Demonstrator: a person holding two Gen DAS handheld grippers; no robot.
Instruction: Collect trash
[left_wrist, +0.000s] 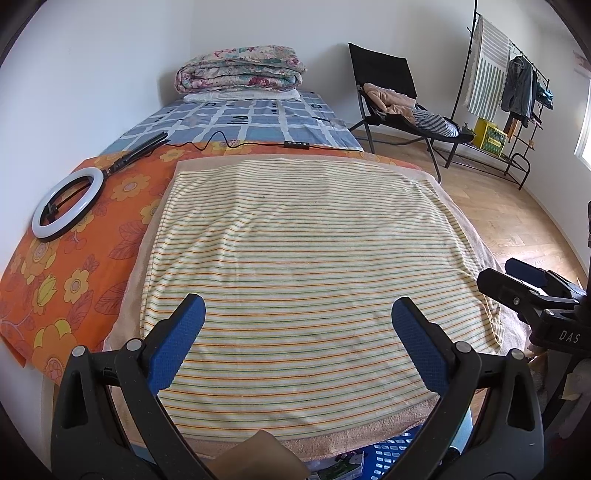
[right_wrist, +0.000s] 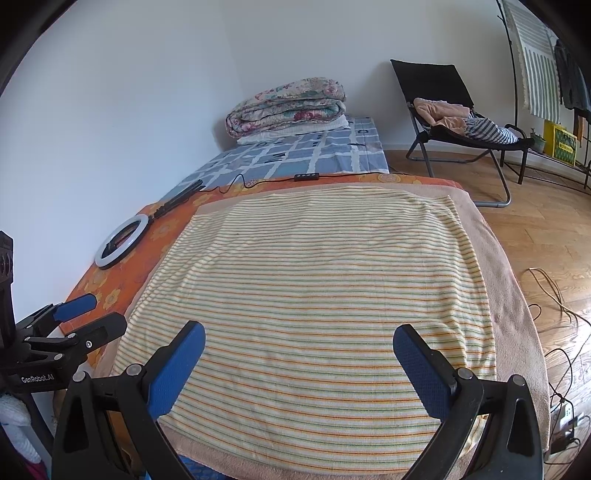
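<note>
Both units match: the left gripper (left_wrist: 298, 314) and the right gripper (right_wrist: 299, 339) each have black plastic frames, two curved fingers faced with blue textured pads (left_wrist: 177, 343), silver pivot screws (right_wrist: 463, 373) behind the pads, and white body lettering, apparently "GenRobot.AI" (right_wrist: 37, 379).

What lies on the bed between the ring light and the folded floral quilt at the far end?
In the left wrist view, the light's black stand and its cable with an inline remote lie between ring light and quilt.
</note>
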